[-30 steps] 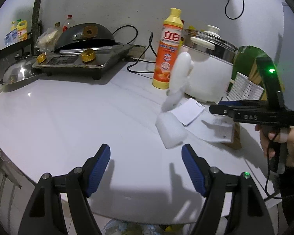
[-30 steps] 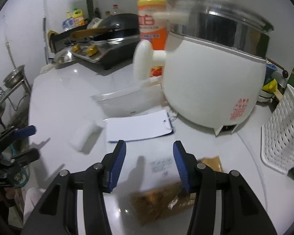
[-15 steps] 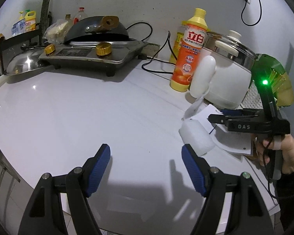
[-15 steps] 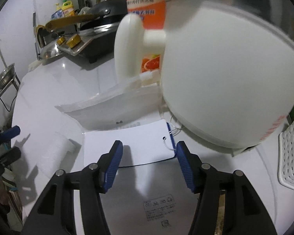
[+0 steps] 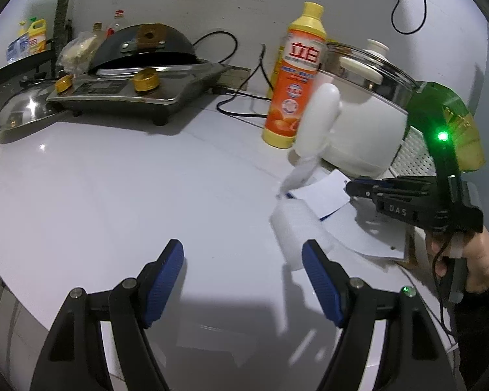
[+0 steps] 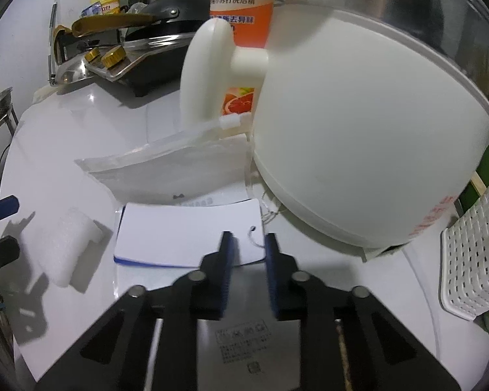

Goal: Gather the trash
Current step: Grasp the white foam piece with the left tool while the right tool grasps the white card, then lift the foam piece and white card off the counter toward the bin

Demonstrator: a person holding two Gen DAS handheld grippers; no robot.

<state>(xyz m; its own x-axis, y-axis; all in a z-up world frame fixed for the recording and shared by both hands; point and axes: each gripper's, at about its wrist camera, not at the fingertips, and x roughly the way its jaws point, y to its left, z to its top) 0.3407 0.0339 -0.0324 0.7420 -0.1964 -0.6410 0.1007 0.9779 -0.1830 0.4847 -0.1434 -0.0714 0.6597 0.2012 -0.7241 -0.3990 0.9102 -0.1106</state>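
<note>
Right wrist view first: we see our right gripper [image 6: 247,244] closing its blue pads [image 6: 227,254] over the near edge of a white paper tag [image 6: 185,231] with a string through a small hole. The tag's edge sits between the pads, but we cannot tell if they press it yet. The tag lies flat on a bigger printed sheet [image 6: 238,342], which lies on the white counter [image 6: 65,137]. Just behind the tag is a clear plastic bag [image 6: 166,169], leaning up toward the white rice cooker [image 6: 358,130]. A white foam block [image 6: 65,244] lies to the left of the tag, near it but apart. The cooker's fat white handle [image 6: 205,68] sticks out above the bag. An orange dish soap bottle [image 6: 241,32] stands behind the handle. On the far right is a white plastic basket [image 6: 472,260].

From the left wrist view, our left gripper [image 5: 243,280] is spread wide with nothing in it, over bare counter [image 5: 114,195]. The foam block [image 5: 293,224] lies just past its right pad. Our right hand [image 5: 472,257] holds the other gripper [image 5: 352,189], which points at the tag [image 5: 322,192]. Far back on the left sits a gas stove [image 5: 130,91] with a dark wok [image 5: 140,45] on top, and a shiny pot lid [image 5: 22,110] lies beside it. A black cord [image 5: 241,110] runs along the counter behind the soap bottle [image 5: 296,81].
</note>
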